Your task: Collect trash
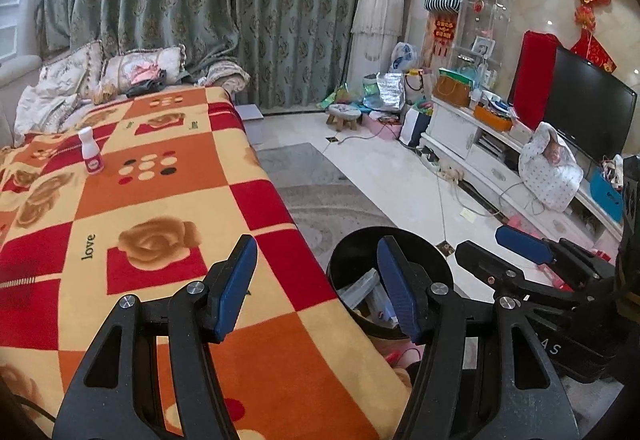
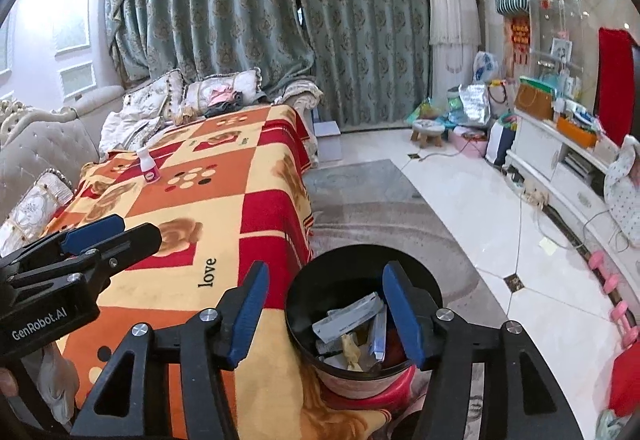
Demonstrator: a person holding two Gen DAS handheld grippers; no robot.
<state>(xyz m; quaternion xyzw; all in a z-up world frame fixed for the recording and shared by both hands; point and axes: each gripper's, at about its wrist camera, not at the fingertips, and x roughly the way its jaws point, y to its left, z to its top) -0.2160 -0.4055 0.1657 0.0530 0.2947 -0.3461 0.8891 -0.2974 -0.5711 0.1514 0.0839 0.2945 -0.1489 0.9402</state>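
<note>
Bottle (image 1: 90, 156): small, white, pink label, upright on the blanket (image 1: 160, 200), well apart from both claws. Bin (image 2: 362, 324) holds wrappers. Left gripper (image 1: 318, 286) and right gripper (image 2: 324, 314) parted, empty.

Patterned blanket-covered table (image 2: 224, 240), small white bottle (image 2: 148, 169) upright on it
</note>
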